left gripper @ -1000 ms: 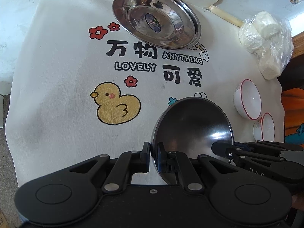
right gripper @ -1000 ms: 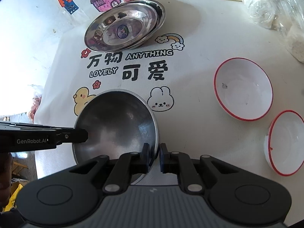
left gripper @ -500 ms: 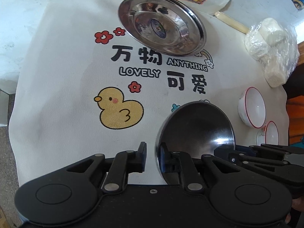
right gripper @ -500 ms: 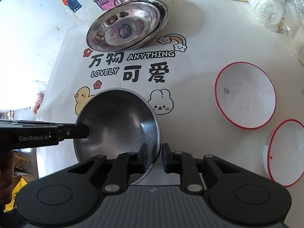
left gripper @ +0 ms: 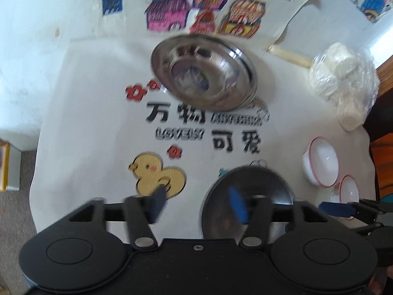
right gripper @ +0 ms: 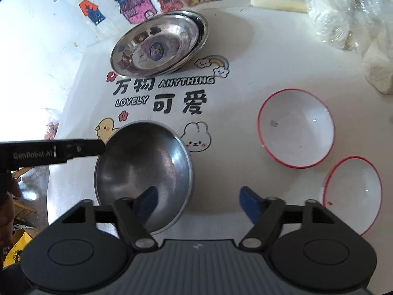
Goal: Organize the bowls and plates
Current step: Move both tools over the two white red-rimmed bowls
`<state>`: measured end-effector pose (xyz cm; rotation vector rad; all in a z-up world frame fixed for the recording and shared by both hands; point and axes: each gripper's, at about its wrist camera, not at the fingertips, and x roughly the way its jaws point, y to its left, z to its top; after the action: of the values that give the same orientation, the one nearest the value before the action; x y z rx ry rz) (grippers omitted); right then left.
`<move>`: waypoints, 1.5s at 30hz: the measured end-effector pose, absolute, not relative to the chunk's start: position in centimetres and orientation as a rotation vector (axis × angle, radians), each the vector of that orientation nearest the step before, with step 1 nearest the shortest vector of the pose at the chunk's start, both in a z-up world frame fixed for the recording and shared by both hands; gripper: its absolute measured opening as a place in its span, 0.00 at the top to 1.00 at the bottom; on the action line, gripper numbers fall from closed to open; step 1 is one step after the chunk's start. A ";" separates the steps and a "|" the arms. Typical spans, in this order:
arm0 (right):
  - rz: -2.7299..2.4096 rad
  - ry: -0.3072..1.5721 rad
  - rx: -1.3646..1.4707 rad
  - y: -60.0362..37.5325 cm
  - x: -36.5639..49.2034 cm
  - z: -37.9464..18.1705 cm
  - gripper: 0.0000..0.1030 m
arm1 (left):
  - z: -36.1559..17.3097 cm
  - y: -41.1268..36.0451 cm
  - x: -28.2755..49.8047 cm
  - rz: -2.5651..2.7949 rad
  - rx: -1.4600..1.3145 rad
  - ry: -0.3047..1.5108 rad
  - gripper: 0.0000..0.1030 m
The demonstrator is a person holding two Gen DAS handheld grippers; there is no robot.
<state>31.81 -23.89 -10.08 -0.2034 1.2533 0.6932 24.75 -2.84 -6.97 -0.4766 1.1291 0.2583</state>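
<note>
A dark steel bowl rests upright on the printed cloth. My left gripper straddles its left rim, jaws opening, pads clear of the metal; the view is blurred. My right gripper straddles the right rim, jaws also opening, one blue pad inside the bowl and one outside. A stack of steel plates lies at the far side. Two white bowls with red rims sit on the right.
A plastic bag of white lumps lies at the far right, with a pale stick beside it. Coloured house drawings lie beyond the plates. The cloth's left edge drops off to the floor.
Both grippers were shut on the steel bowl's rim and have let go, their jaws spreading wide. The left gripper has lifted a little and its view has tilted up.
</note>
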 end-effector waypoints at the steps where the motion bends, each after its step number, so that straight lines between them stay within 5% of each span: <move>1: 0.689 1.245 -0.197 -24.1 31.8 -9.9 0.12 | -6.8 -3.0 24.9 0.253 -0.477 1.115 0.21; 4: 0.670 1.218 -0.179 -25.0 32.0 -9.2 0.01 | -6.6 -3.5 25.7 0.246 -0.473 1.108 0.01; 18: 0.490 1.009 -0.192 -30.6 33.1 -7.2 0.00 | -5.7 -8.3 29.7 0.118 -0.351 0.945 0.01; 45: 0.230 1.131 -0.104 -40.7 37.7 -11.6 0.00 | -8.4 -20.2 34.0 -0.275 -0.183 1.103 0.01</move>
<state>37.72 -40.70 -11.58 -0.1043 1.1310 0.2303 33.96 -20.22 -8.35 -0.1825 1.1034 -0.2751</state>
